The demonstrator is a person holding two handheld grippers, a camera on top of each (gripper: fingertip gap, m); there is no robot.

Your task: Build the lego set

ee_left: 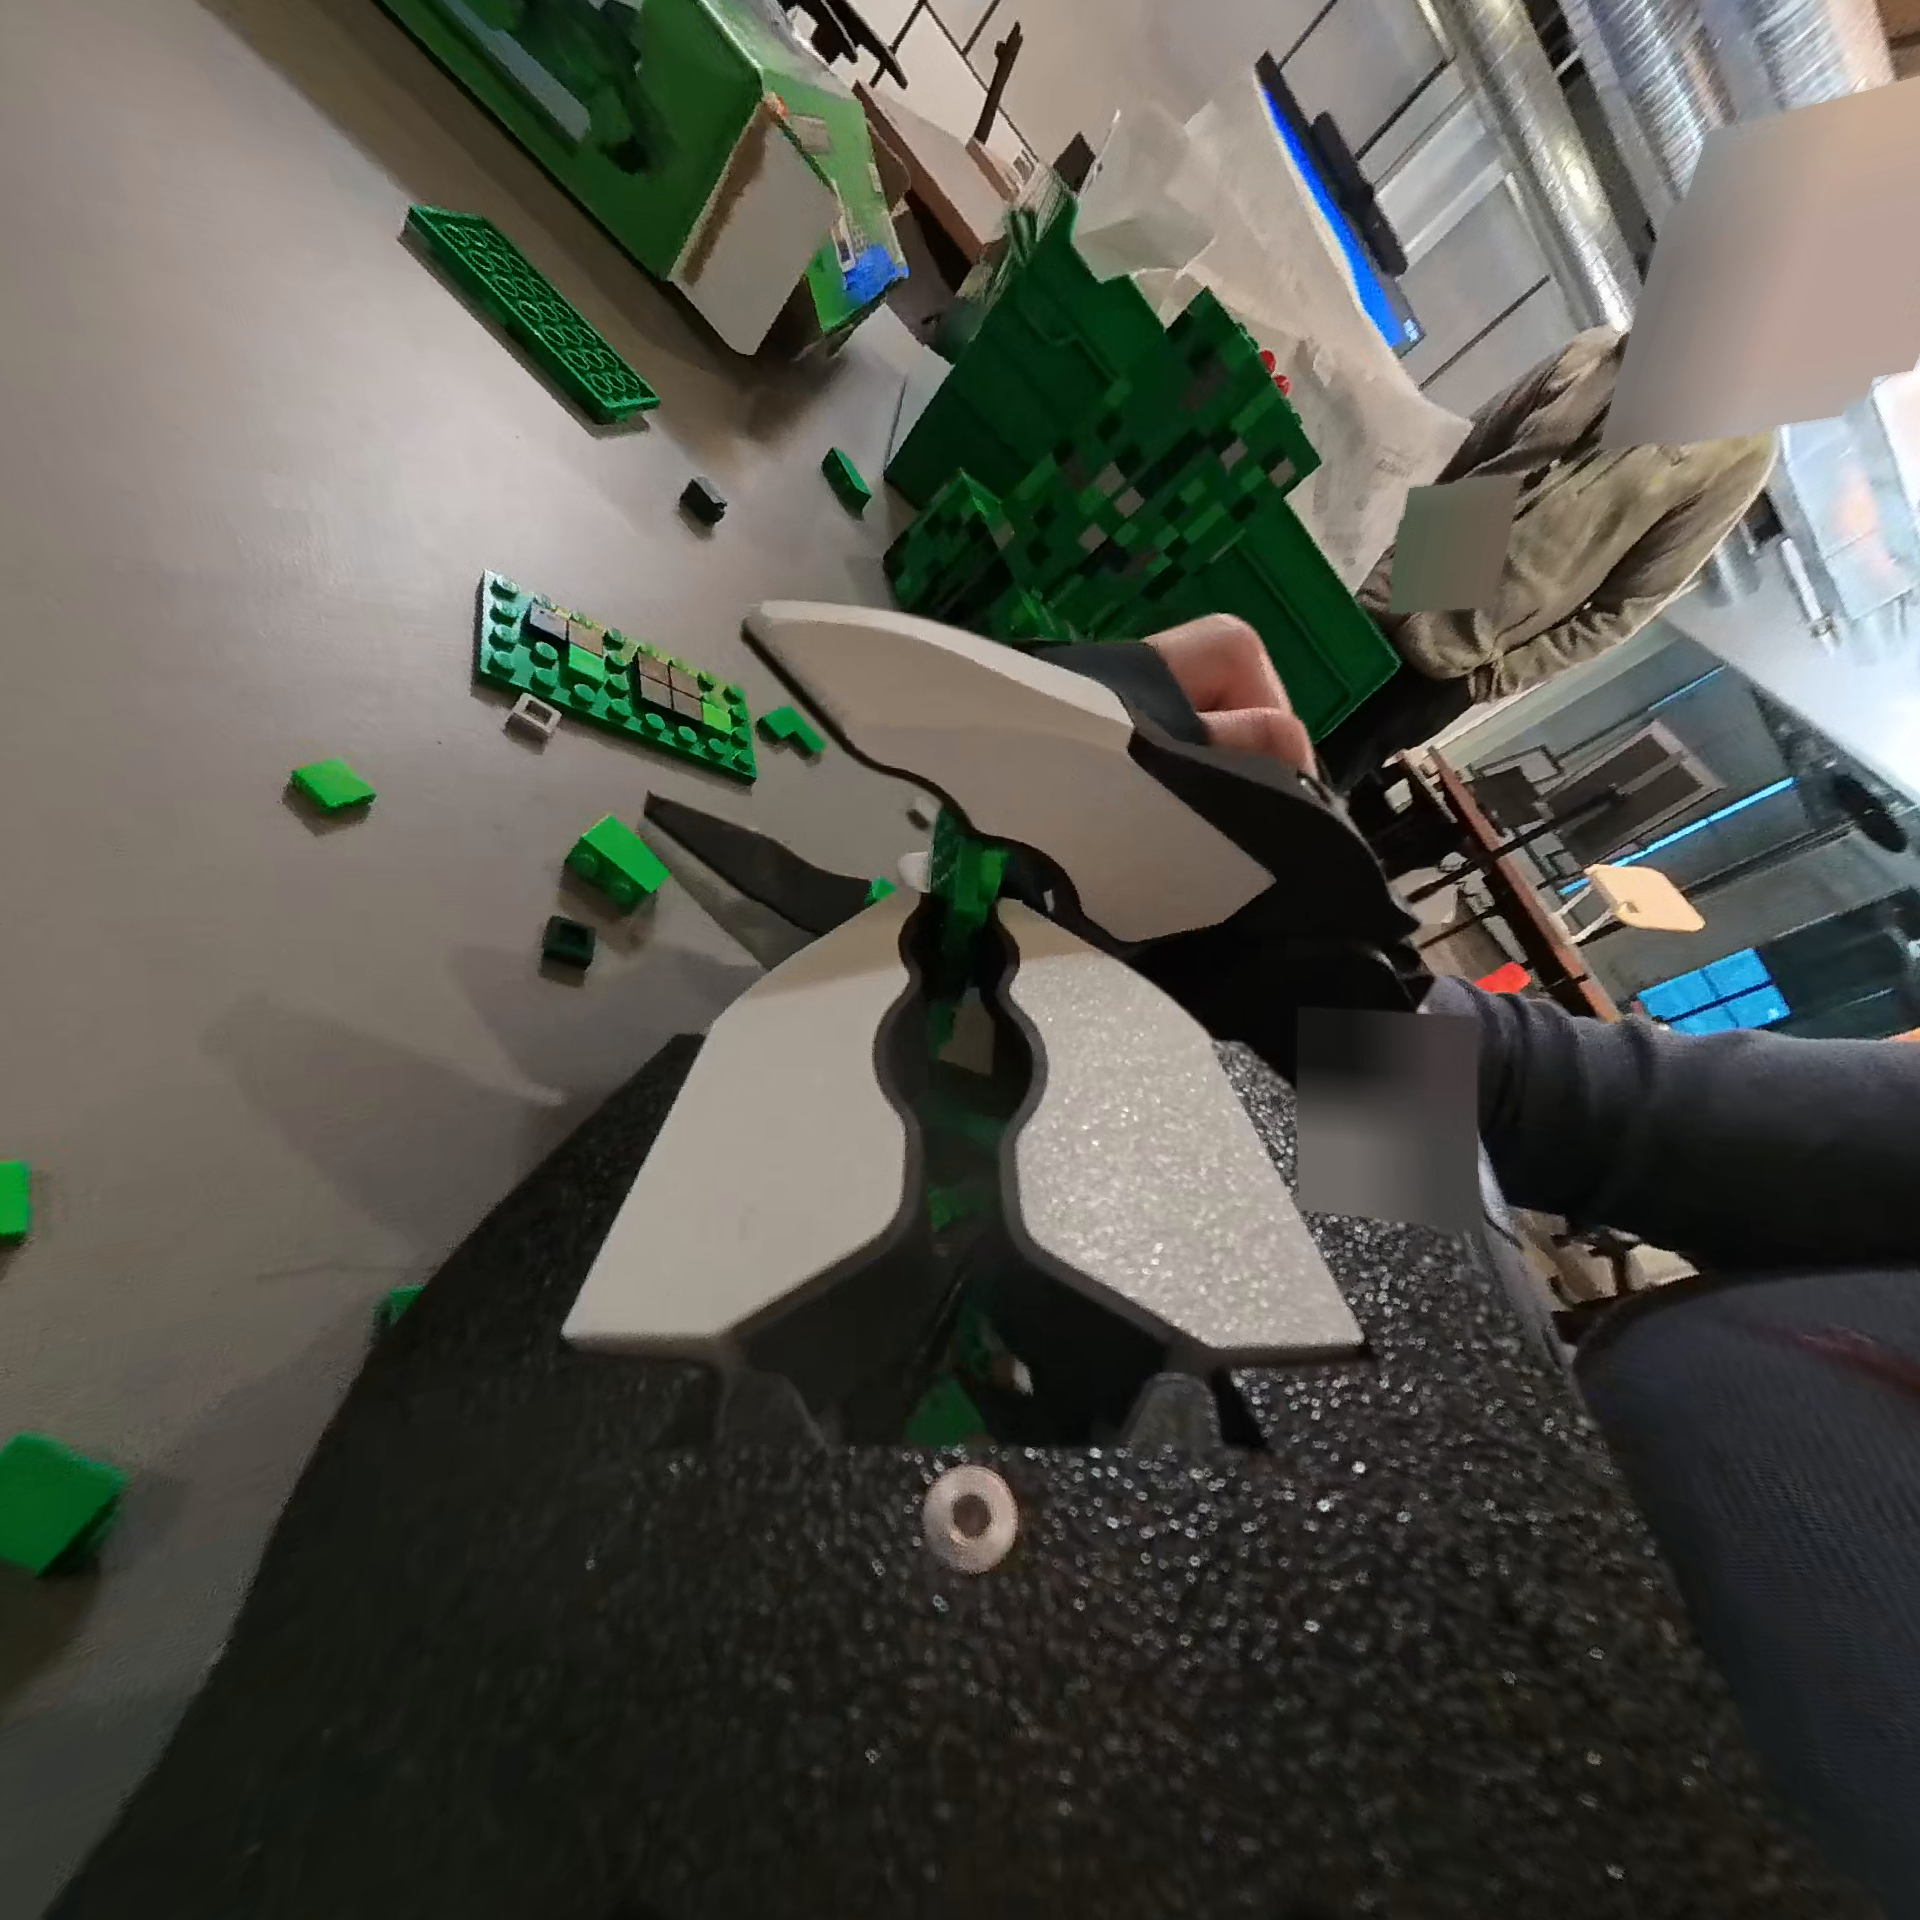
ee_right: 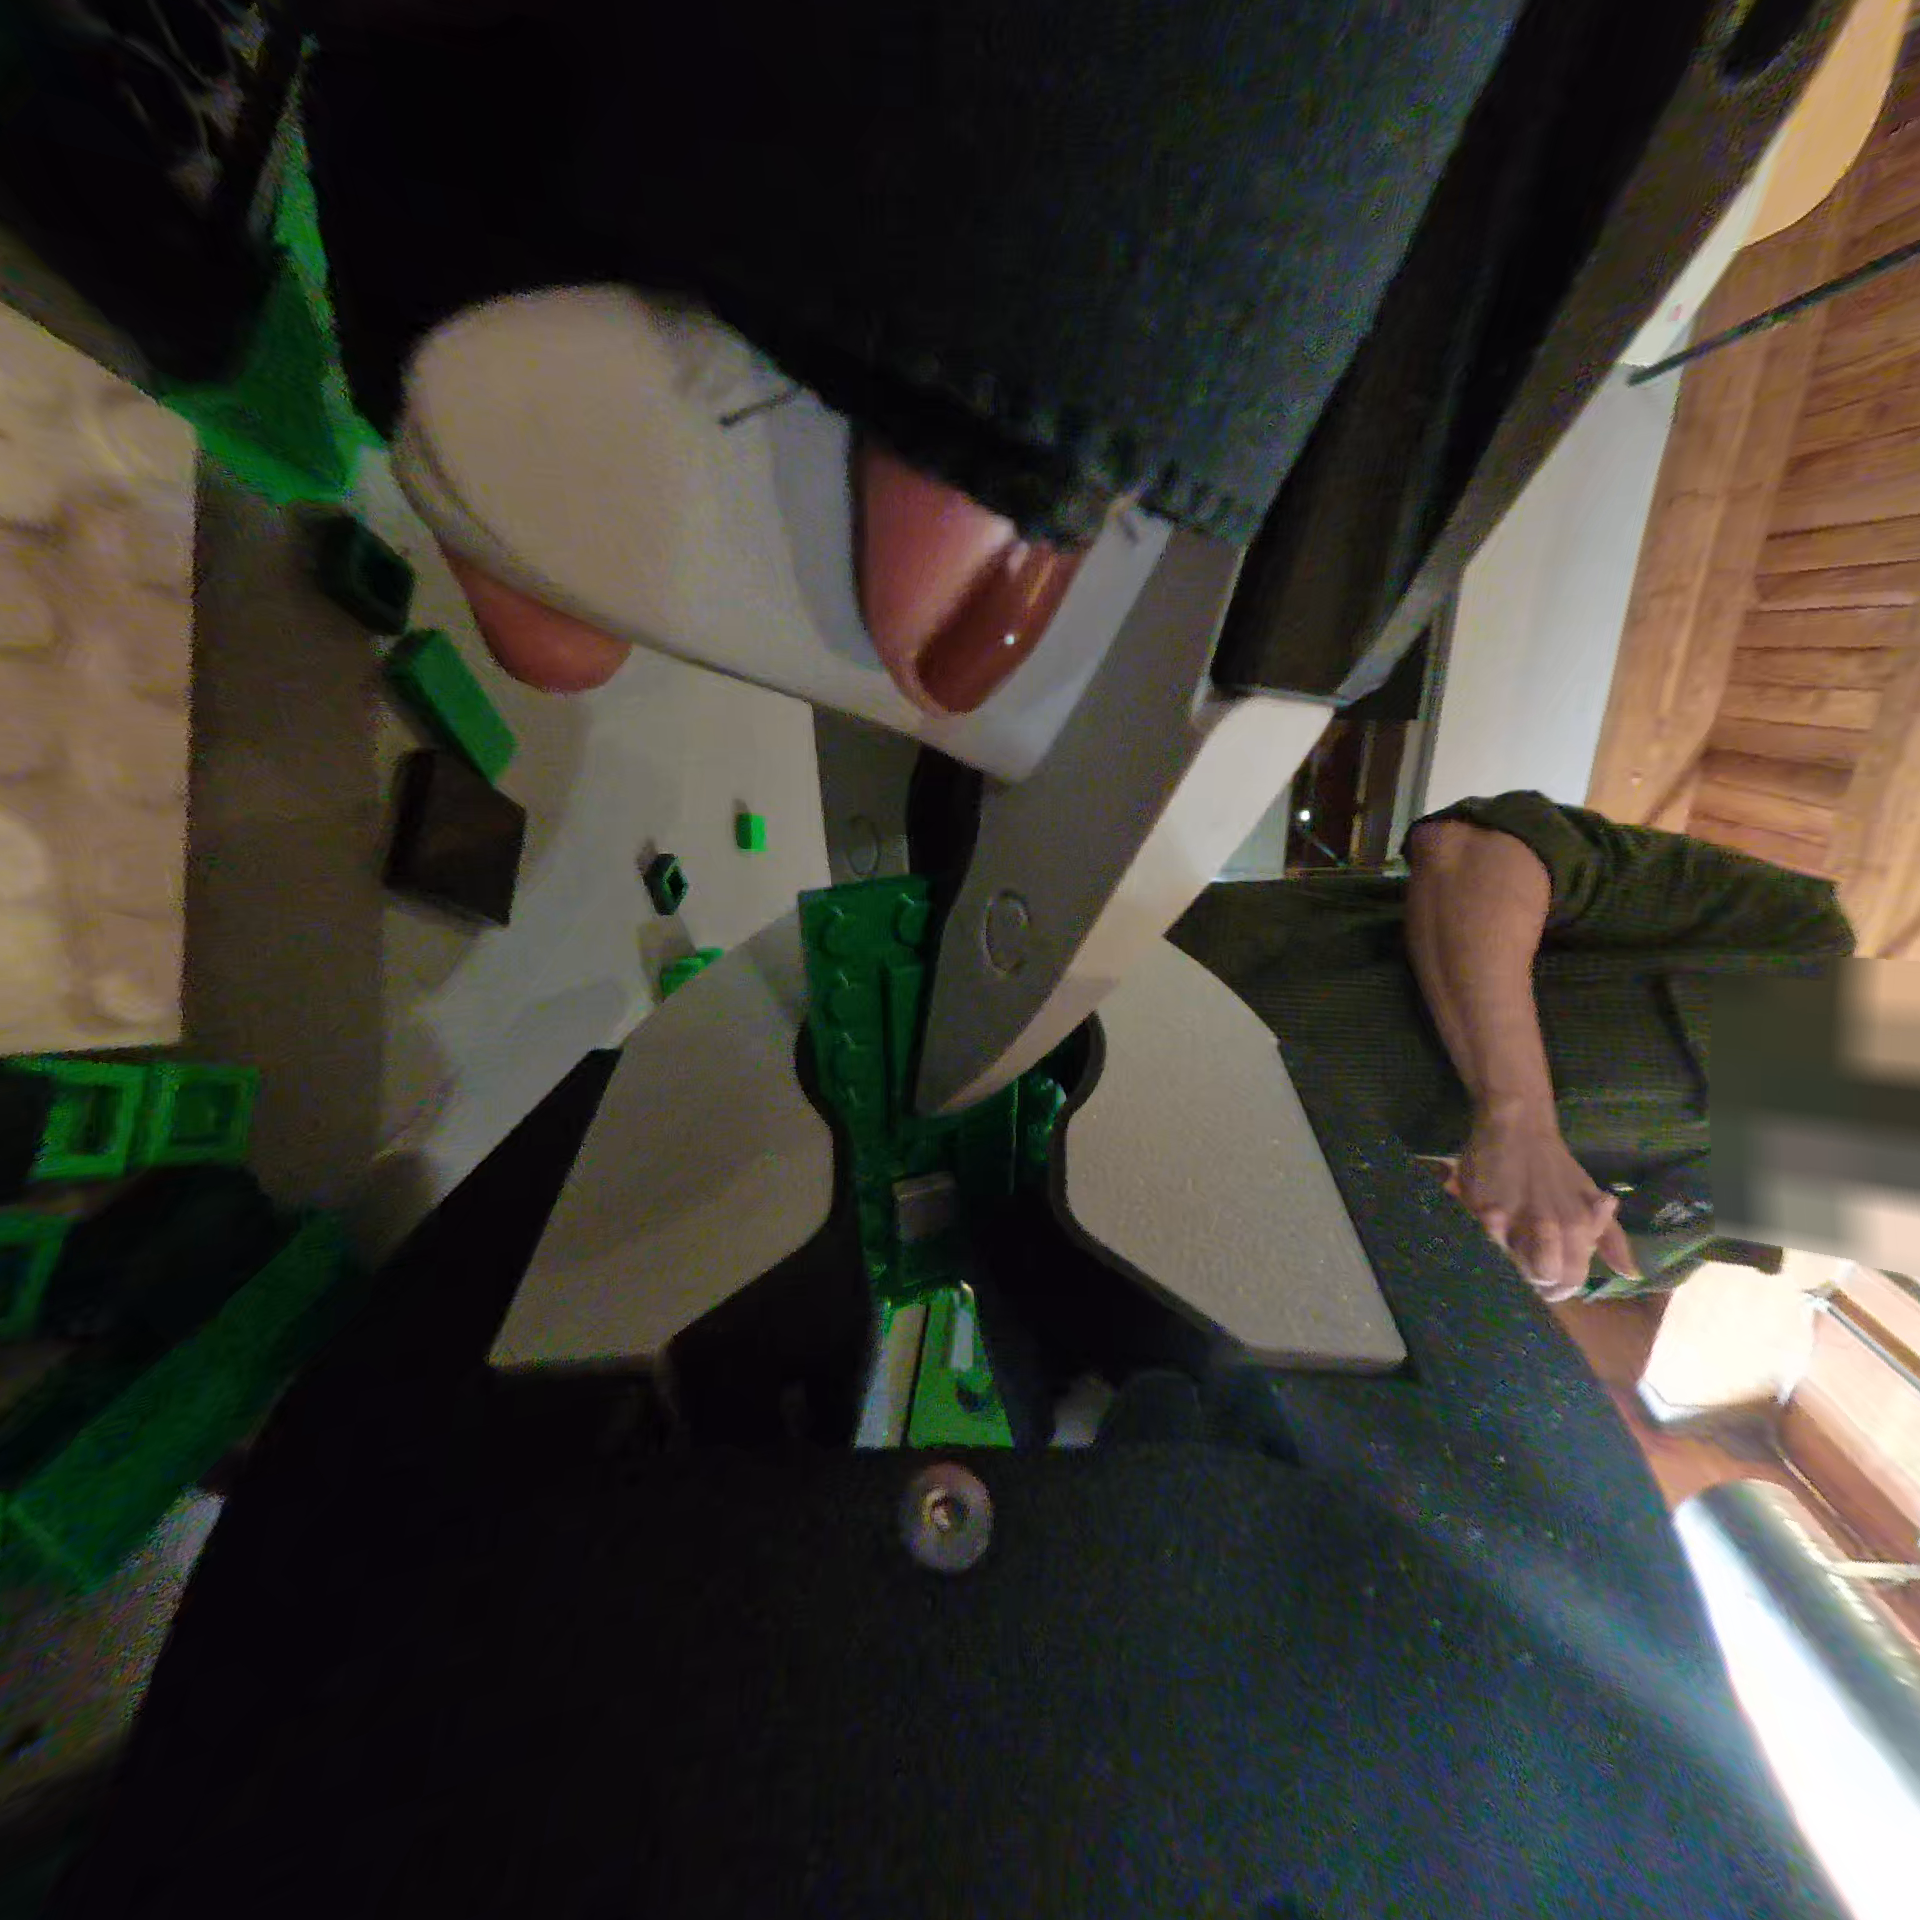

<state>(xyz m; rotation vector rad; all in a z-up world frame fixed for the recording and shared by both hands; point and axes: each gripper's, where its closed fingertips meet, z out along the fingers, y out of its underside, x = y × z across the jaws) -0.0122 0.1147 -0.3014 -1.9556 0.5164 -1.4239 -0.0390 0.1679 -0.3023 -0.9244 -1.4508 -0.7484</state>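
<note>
Here, both grey-fingered handheld grippers, the left gripper (ee_left: 961, 935) and the right gripper (ee_right: 935, 1049), seem clamped from opposing sides on one studded green plastic lego plate assembly (ee_right: 868, 997), raised off the grey table (ee_left: 260, 520), probably to brace it while pieces press together.

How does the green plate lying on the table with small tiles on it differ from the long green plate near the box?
The plate with tiles lies studs up and carries grey and green tiles; the long plate lies underside up, showing round tubes, and carries nothing. The long plate lies beside the green box; the tiled one lies nearer the left gripper. Both are green and flat on the table.
</note>
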